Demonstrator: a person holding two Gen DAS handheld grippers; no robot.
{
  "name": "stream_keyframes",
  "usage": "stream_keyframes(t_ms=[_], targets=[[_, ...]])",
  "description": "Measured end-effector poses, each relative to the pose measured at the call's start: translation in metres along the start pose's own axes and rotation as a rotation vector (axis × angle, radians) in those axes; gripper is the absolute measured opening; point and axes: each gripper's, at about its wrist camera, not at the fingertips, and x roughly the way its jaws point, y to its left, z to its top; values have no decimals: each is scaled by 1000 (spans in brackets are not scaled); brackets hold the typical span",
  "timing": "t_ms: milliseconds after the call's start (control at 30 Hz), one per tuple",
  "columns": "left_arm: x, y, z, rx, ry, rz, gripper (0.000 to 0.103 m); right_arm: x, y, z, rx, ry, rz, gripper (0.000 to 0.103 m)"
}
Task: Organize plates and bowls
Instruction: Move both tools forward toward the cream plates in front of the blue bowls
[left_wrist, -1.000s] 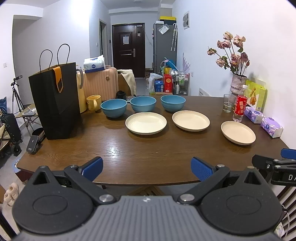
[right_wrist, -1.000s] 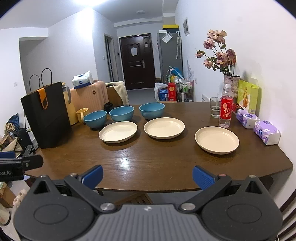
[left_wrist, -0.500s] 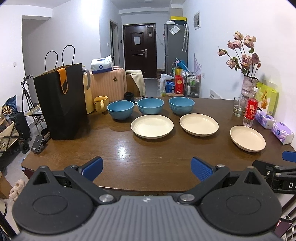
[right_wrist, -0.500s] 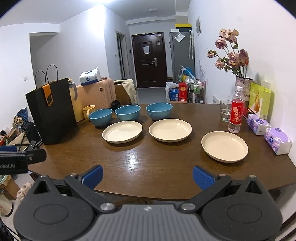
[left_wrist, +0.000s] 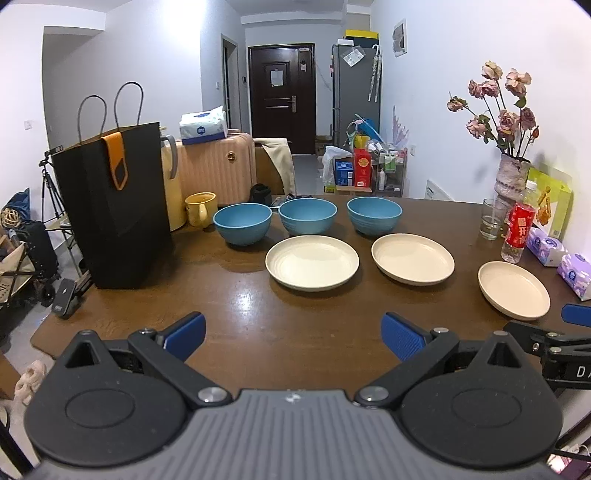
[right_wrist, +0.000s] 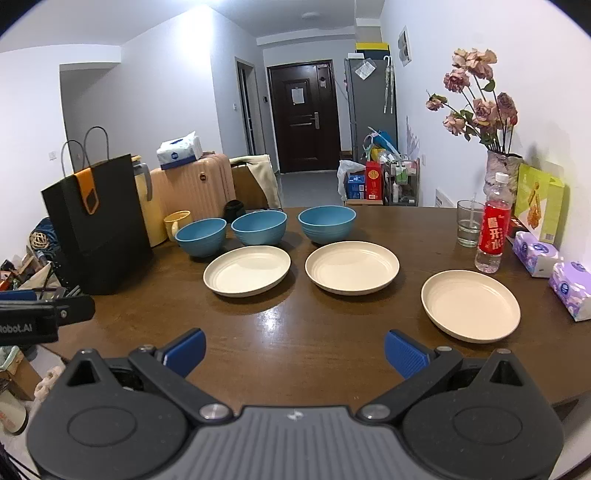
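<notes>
The left gripper (left_wrist: 293, 334) is hovering over the near edge of the dark brown wooden table (left_wrist: 258, 332), its blue-padded fingers spread wide and holding nothing. The right gripper (right_wrist: 294, 349) is hanging level with it further right, equally wide and empty, so both are probably lining up for a first pick.

Beyond them, three cream round shallow plates are lying singly: the left plate (right_wrist: 246, 271) and middle plate (right_wrist: 352, 267) near each other at mid-table, the right plate (right_wrist: 471, 304) well apart and nearer the right gripper. Behind the plates, three blue ribbed bowls are standing upright in a far row: the left bowl (left_wrist: 242, 223), centre bowl (left_wrist: 307, 216) and right bowl (left_wrist: 374, 215). Nothing is stacked yet; judging by the layout, like pieces are spread out to be gathered into piles.

At the far left a black paper bag with an orange tab (left_wrist: 114, 210) is standing beside a yellow mug (left_wrist: 200, 208). At the far right, a clear bottle with a red label (right_wrist: 493, 230) is showing white Chinese characters, next to a drinking glass (right_wrist: 470, 223) and purple tissue packs (right_wrist: 537, 254). A vase of dried pink roses (right_wrist: 500, 170) is sitting against the wall. The left gripper's side, seen from the right camera, is reading "Robot.AI".
</notes>
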Motion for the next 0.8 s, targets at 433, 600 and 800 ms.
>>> stream_keyframes(t_ms=[433,600,800], targets=[[110,37,67,27,30,-43,103,108,23,57,43,45,-37,103],[154,51,89,45,59,-50,103,148,33,73,58,65,-53,103],[198,67,108,63,85,-75,103,189,44,90,77,87,-79,103]])
